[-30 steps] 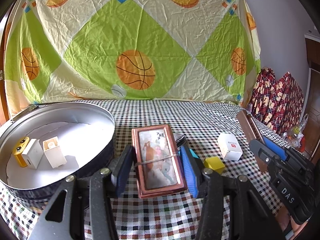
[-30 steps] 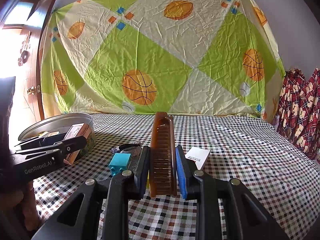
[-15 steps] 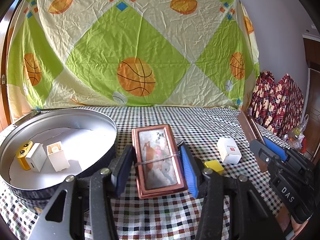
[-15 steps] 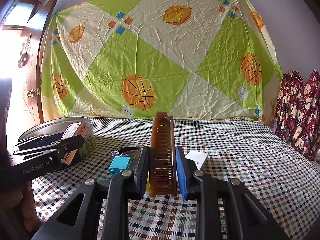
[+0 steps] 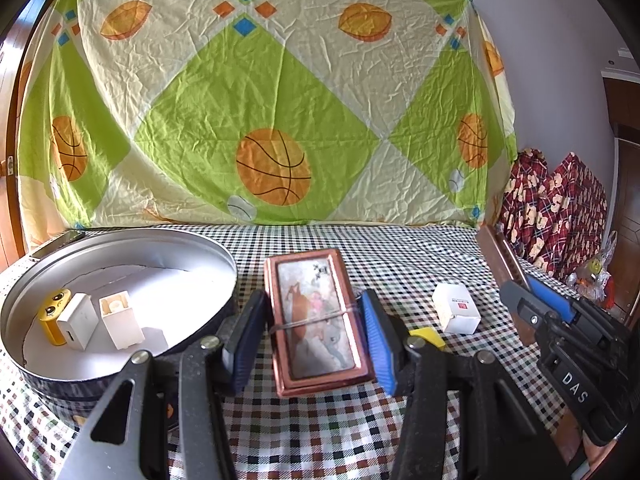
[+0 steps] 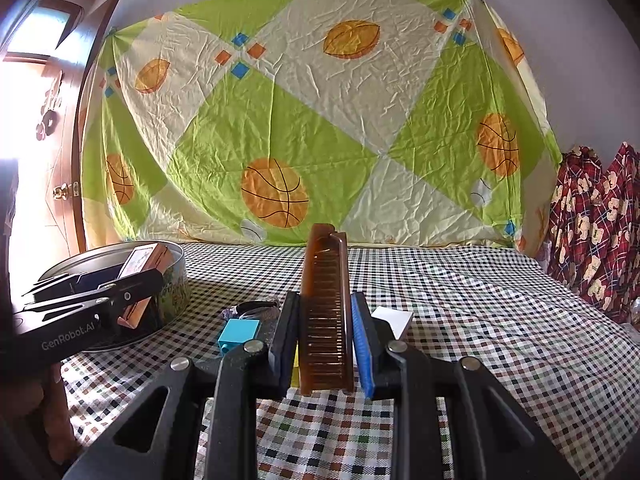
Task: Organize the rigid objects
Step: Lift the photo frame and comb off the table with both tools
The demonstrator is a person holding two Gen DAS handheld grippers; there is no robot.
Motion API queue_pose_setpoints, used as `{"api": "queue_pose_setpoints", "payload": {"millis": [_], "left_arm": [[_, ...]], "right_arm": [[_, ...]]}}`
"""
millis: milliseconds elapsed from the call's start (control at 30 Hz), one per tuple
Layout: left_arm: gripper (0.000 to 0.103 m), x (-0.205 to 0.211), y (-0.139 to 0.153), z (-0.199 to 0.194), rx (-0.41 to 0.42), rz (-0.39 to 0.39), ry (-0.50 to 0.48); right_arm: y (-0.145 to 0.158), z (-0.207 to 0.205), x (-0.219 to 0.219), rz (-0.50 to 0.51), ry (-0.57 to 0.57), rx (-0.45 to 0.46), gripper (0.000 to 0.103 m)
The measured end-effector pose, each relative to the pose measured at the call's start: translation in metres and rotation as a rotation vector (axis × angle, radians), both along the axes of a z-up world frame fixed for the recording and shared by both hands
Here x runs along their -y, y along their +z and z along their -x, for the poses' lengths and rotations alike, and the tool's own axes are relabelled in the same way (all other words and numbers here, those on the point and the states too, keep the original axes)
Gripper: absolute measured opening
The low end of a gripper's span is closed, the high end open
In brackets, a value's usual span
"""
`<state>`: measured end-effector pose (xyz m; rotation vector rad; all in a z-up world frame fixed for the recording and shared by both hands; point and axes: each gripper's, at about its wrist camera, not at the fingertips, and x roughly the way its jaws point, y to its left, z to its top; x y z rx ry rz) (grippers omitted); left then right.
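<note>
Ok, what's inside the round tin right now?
Inside the round tin: a yellow owl-faced block and two white boxes on white lining. The near wall hides the nearest floor.

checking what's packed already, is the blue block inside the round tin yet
No, the blue block lies on the checked cloth outside the round tin, right of its wall.

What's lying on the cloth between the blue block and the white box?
In the right wrist view, between the blue block and white box sits the right gripper, shut on the brown comb.
</note>
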<state>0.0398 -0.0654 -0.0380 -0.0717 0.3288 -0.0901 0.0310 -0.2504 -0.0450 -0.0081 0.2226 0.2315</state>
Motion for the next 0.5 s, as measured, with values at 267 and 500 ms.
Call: {"api": "queue_pose_setpoints", "payload": {"millis": [267, 500], "left_arm": [[0.048, 0.0013, 0.0006, 0.0029, 0.017, -0.006, 0.001], [0.048, 0.0019, 0.0024, 0.0053, 0.030, -0.005, 0.003]], "right_arm": [[0.0009, 0.0028, 0.0005, -0.003, -0.004, 0.014, 0.027], [0.0014, 0.0056, 0.0019, -0.010, -0.013, 0.027, 0.027]]}}
